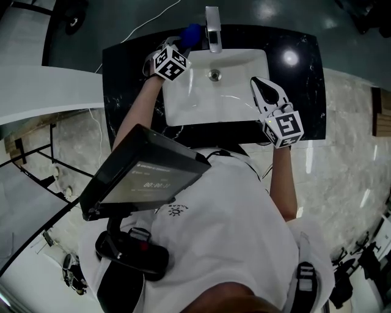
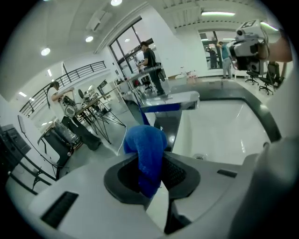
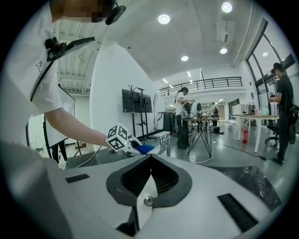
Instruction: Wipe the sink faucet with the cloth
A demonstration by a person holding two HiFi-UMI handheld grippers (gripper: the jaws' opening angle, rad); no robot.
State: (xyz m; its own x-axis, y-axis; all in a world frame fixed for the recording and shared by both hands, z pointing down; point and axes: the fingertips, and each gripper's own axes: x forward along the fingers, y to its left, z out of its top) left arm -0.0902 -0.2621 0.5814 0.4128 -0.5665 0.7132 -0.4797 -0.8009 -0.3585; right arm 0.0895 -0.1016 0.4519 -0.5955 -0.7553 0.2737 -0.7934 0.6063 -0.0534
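Clamped cloth (image 2: 147,154), perhaps against faucet (image 1: 212,27)

Round ceiling lights (image 3: 164,18) and a strip light (image 2: 217,13) give bright, even light, and tall windows (image 2: 125,44) add daylight. One lamp glares white on the black countertop (image 1: 303,82) near its back right corner. The white sink (image 1: 183,107) is softly shaded. Both gripper views bulge fisheye-style with black corners, and the near blue cloth (image 2: 148,154) looks slightly soft.

Blue cloth (image 2: 148,154) pinched between jaws, beside chrome faucet (image 1: 212,27)
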